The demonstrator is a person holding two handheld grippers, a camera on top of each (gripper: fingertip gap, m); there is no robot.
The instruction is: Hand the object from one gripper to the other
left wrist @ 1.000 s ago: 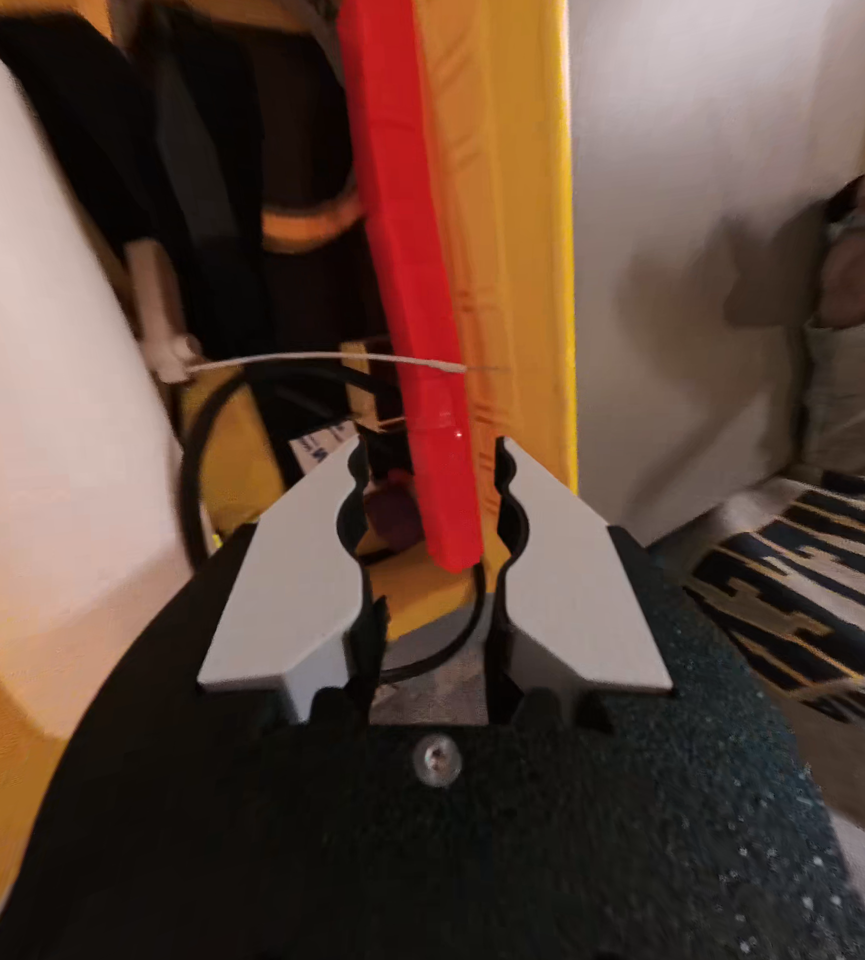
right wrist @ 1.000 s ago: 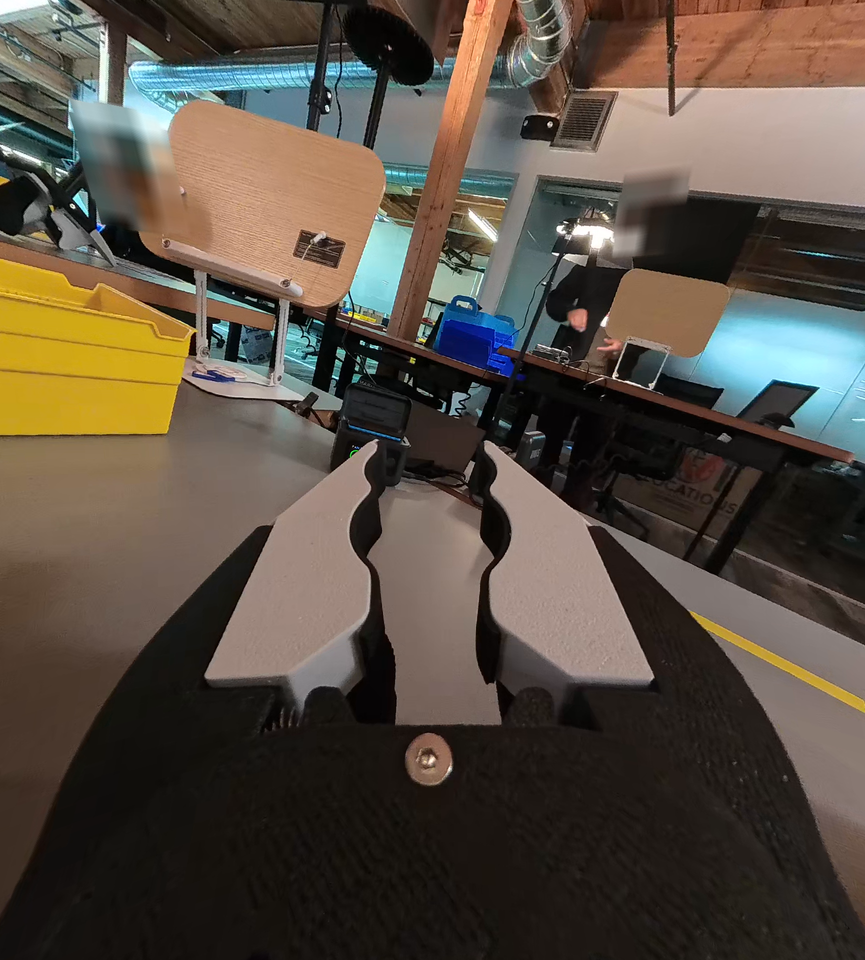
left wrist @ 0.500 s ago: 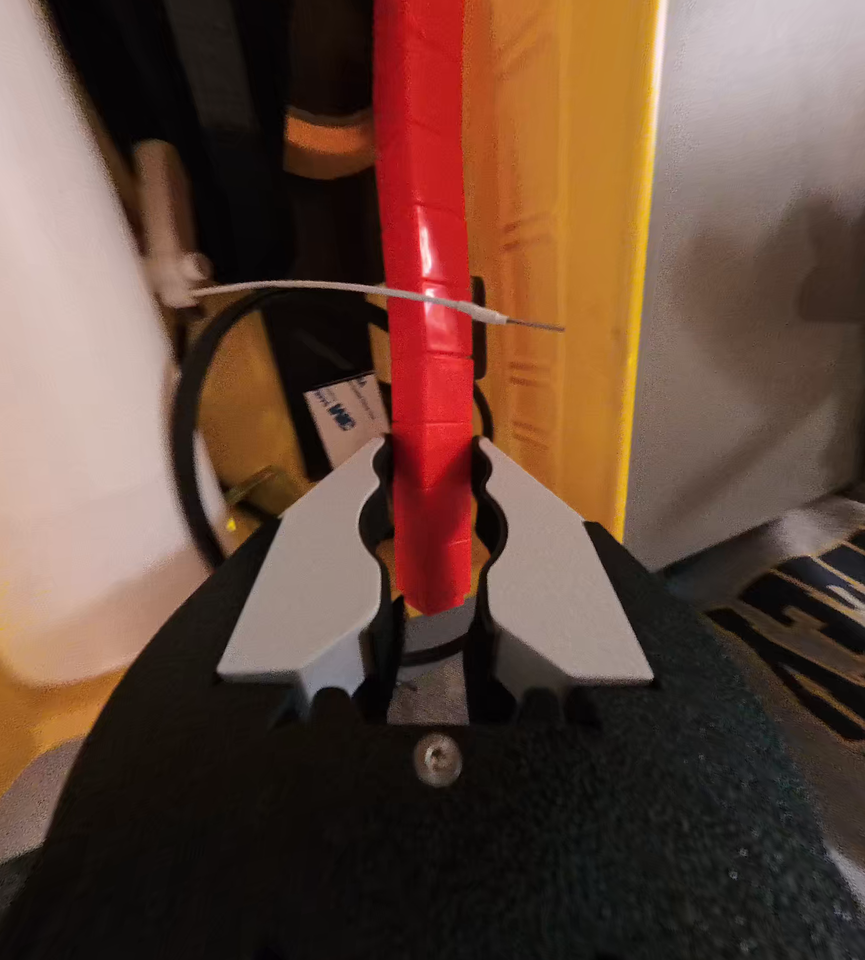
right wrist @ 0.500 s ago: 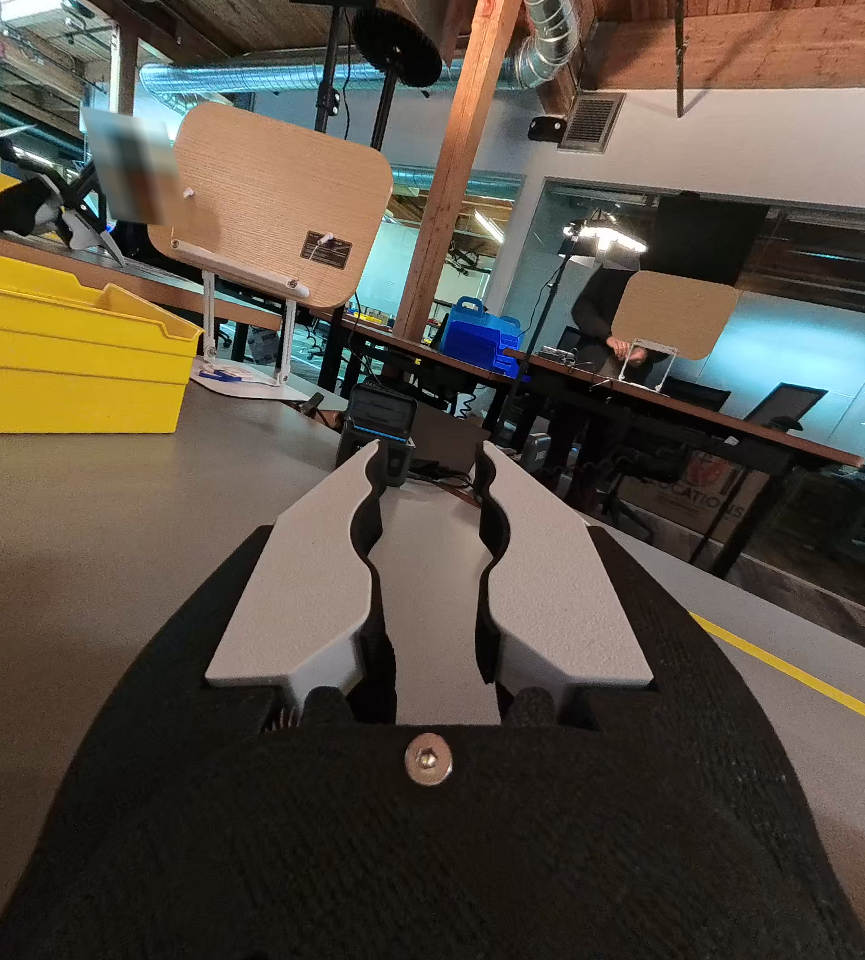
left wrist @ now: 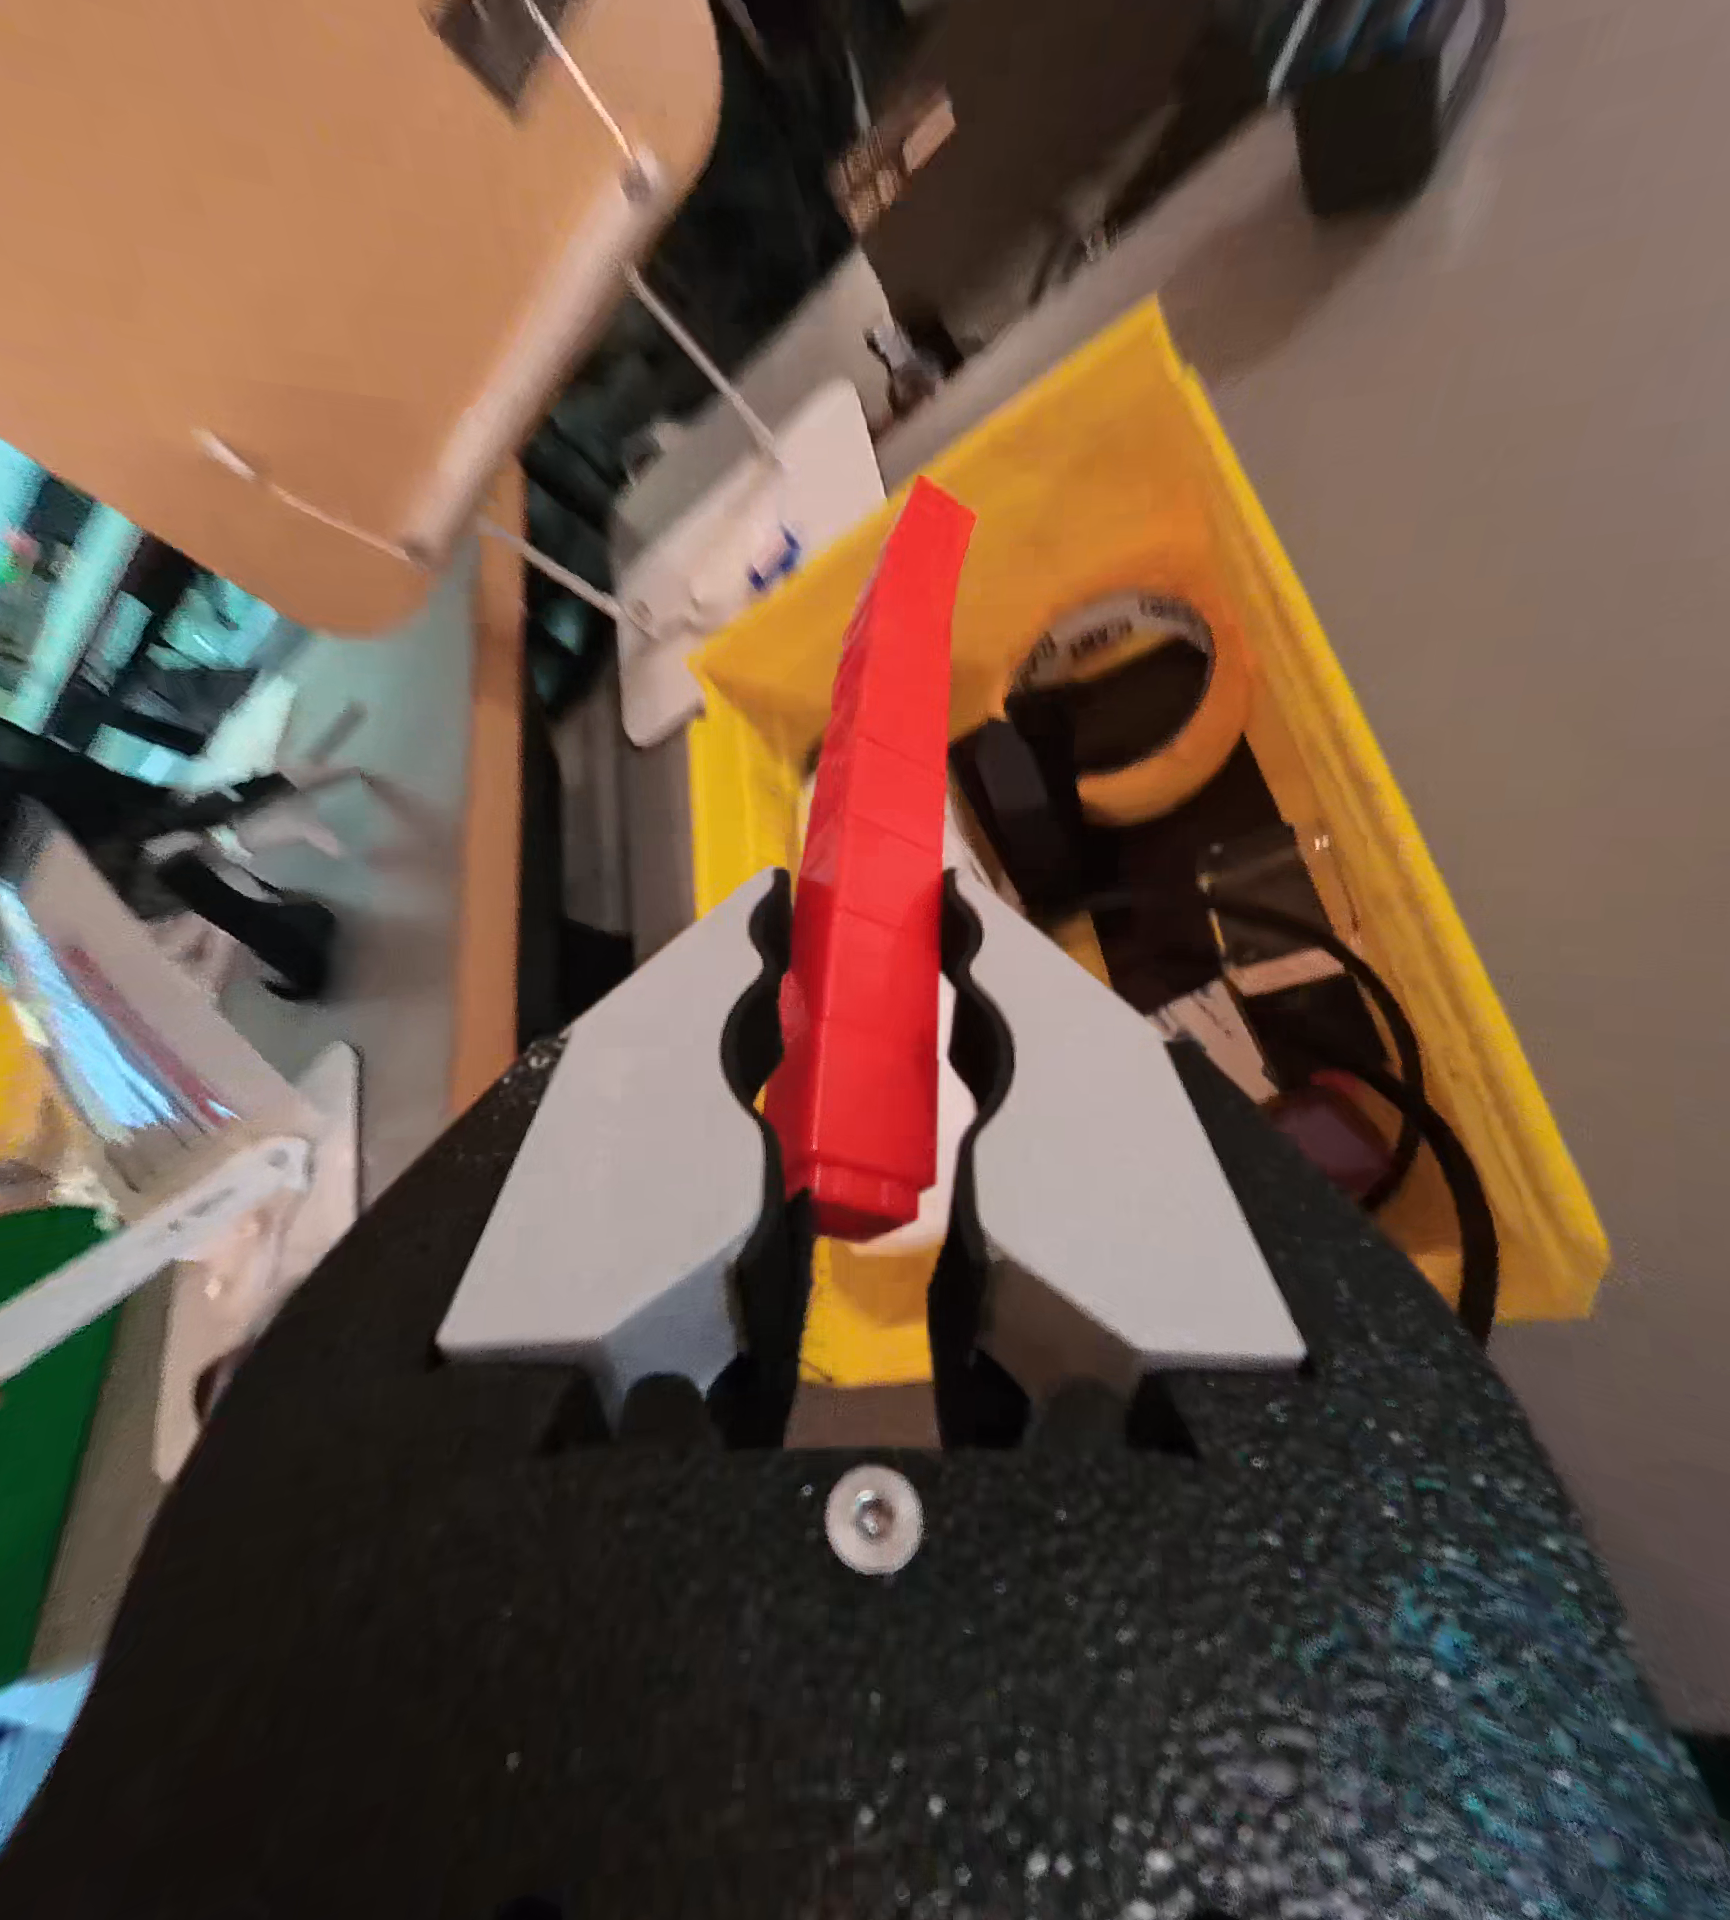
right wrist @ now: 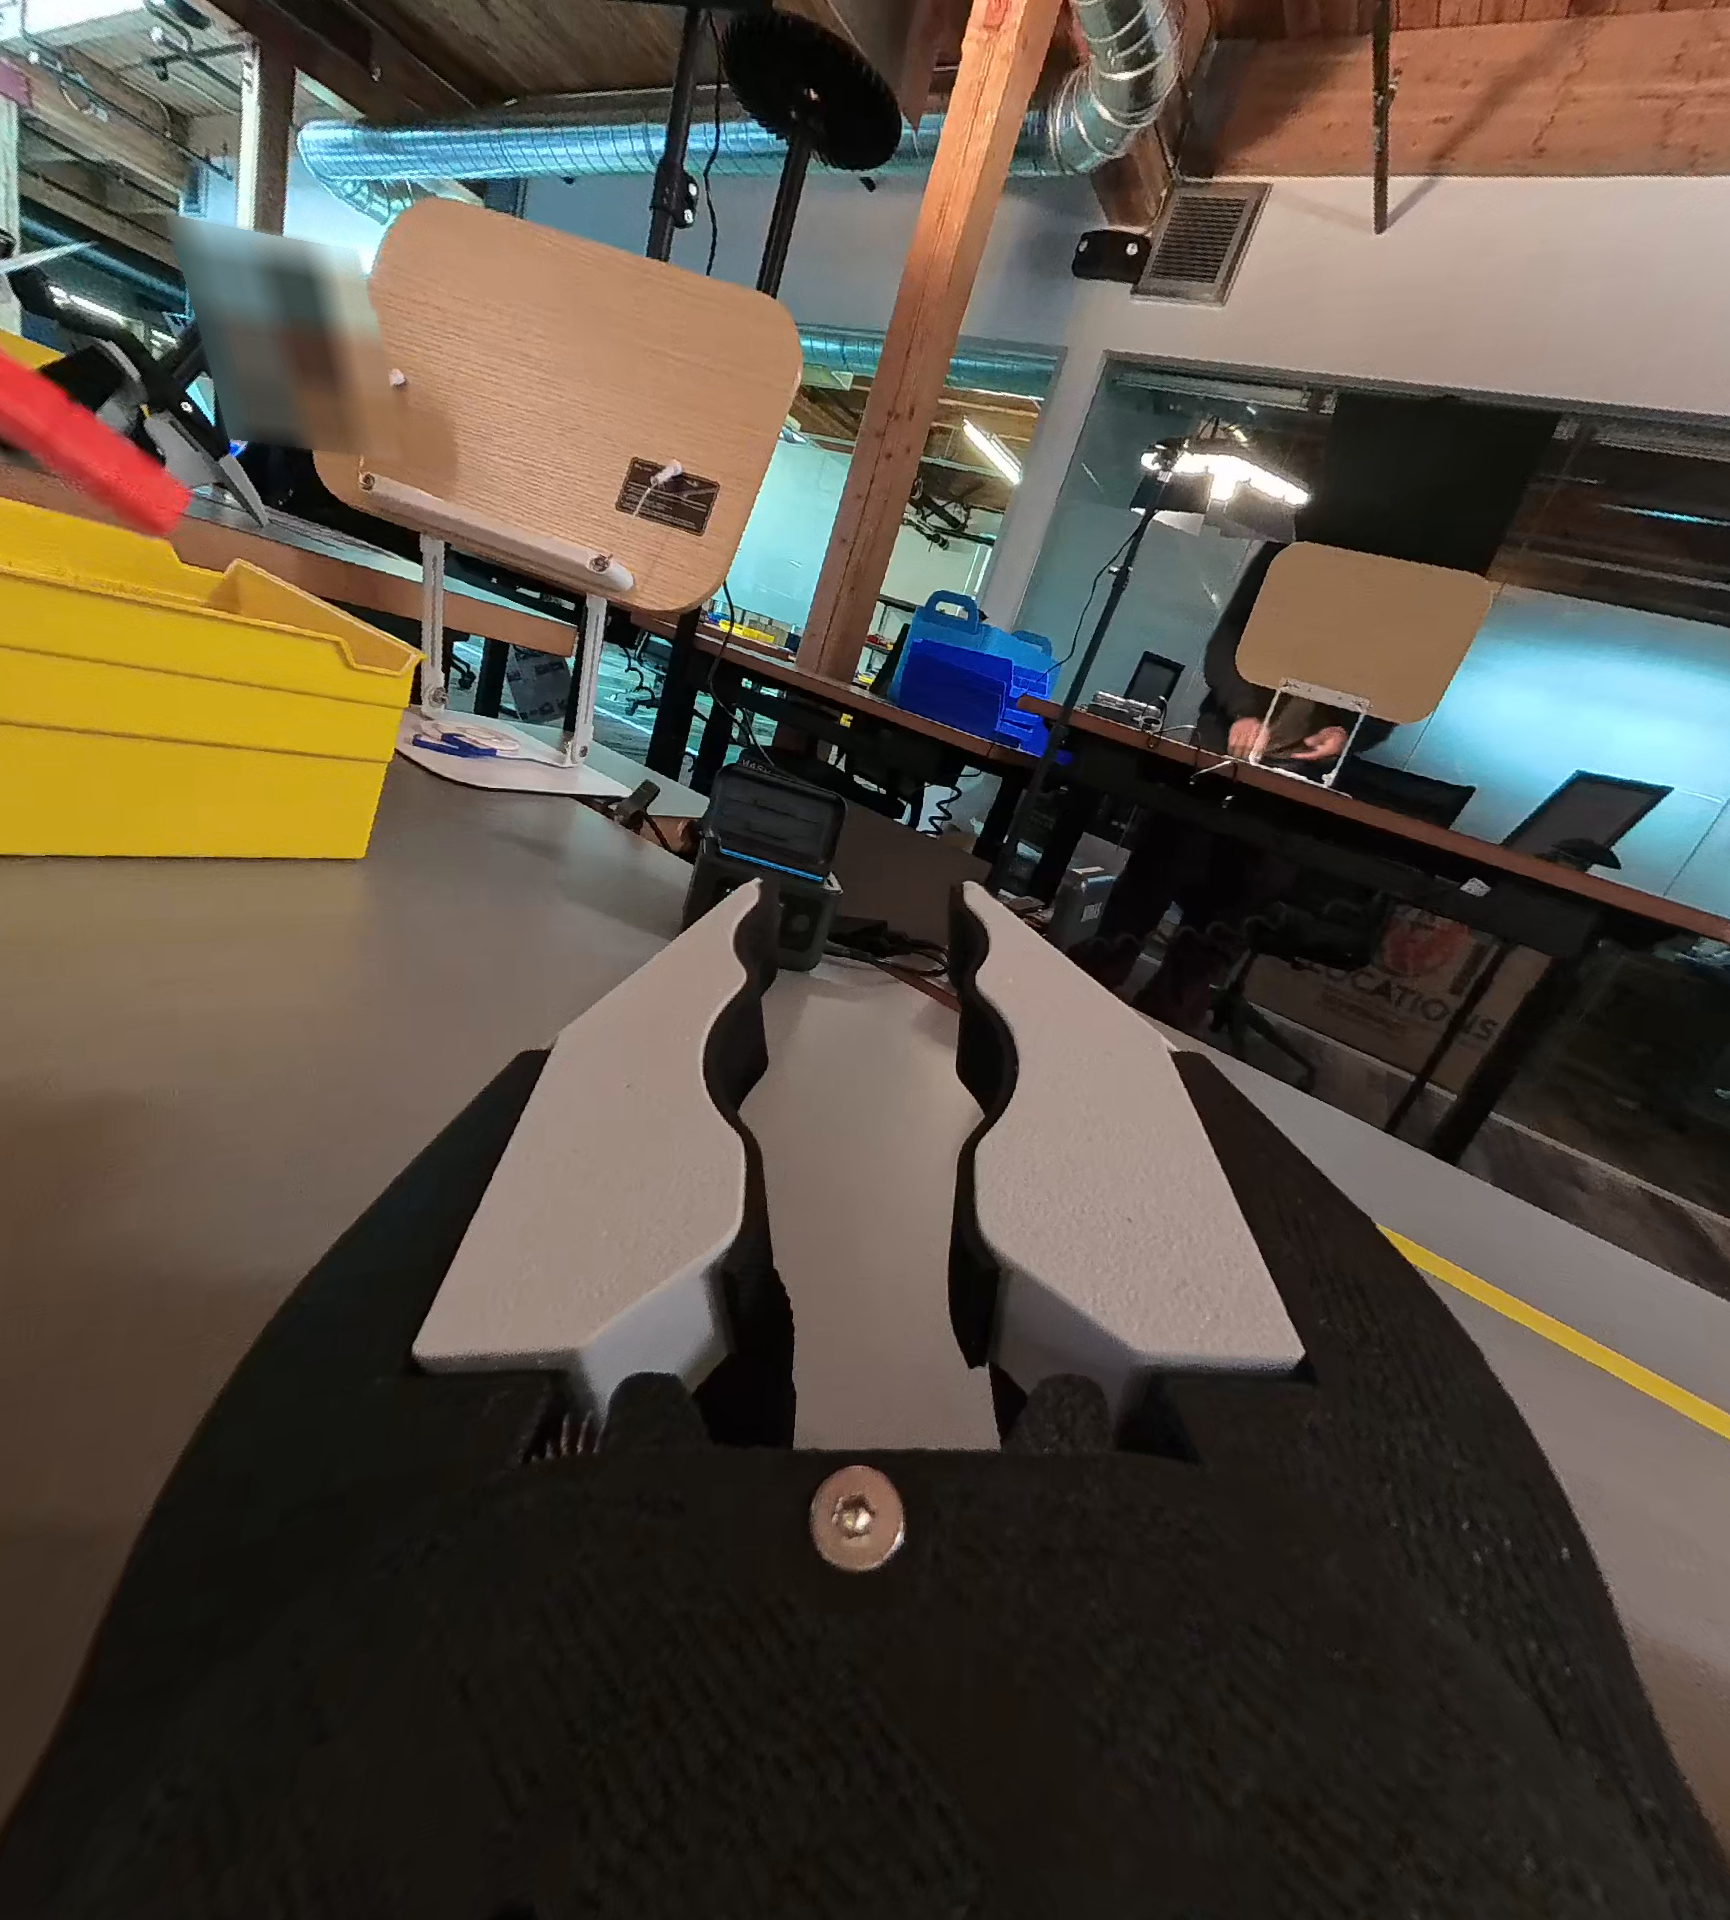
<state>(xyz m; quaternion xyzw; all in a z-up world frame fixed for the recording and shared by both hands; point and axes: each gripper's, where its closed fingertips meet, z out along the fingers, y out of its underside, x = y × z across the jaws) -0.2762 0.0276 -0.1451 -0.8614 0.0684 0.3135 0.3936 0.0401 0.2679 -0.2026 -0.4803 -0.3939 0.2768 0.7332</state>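
Left tongs (left wrist: 866, 1029) clamp the near end of the red bar (left wrist: 882, 883), held above the yellow bin (left wrist: 1360, 831). Right tongs (right wrist: 861, 997) gape empty, low over the surface (right wrist: 165, 1039). Bar tip shows far left. Advice: present the free end level; release only once the right pinch holds.
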